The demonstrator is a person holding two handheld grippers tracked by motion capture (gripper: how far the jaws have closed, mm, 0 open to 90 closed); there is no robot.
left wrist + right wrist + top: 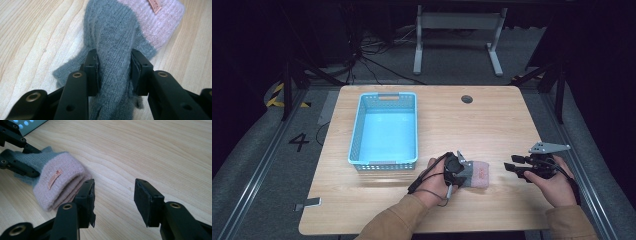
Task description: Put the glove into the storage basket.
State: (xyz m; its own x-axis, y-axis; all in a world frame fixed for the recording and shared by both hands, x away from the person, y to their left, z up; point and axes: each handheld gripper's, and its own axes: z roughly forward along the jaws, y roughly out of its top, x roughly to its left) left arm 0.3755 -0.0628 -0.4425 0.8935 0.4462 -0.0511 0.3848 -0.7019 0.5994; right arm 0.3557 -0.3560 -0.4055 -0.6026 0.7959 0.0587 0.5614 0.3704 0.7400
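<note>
A knitted glove (478,174), grey with a pink cuff and a small tan label, lies on the wooden table (472,125) near its front edge. In the left gripper view the grey part of the glove (112,30) bulges up between the two pads, which press on it from both sides. My left gripper (460,172) is shut on that grey part. My right gripper (510,168) hovers just right of the pink cuff (60,185), its jaws open with only bare wood between them. My right gripper's (113,193) left pad sits close beside the cuff, apart from it.
A light blue plastic basket (357,125) stands on the left half of the table, and its corner (27,126) appears behind the glove. A round cable hole (467,99) lies near the far edge. A small grey object (308,203) rests at the front left corner.
</note>
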